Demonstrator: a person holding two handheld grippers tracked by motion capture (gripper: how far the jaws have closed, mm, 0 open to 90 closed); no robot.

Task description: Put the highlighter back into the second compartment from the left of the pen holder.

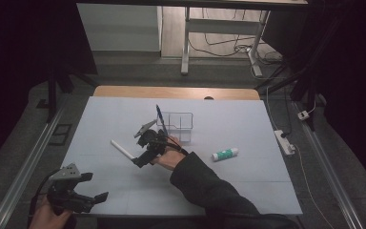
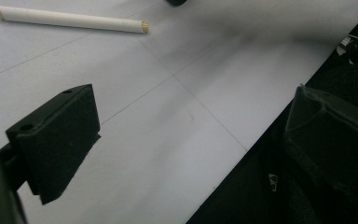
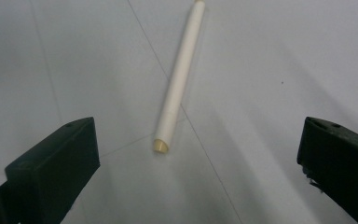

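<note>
White stick (image 3: 179, 77) flat on tabletop (image 1: 248, 124), looks light, stiff, probably rolls. Right tongs (image 3: 198, 163) spread wide over near end; grab mid-shaft. Left tongs (image 2: 186, 154) released too, idle.

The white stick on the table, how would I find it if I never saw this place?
Look at the pale blue mat covering the table. Near its middle stands a clear holder; the white stick lies flat to its left, before the open right gripper. It is plain, long and thin, unlike the stubby green-labelled glue stick.
</note>
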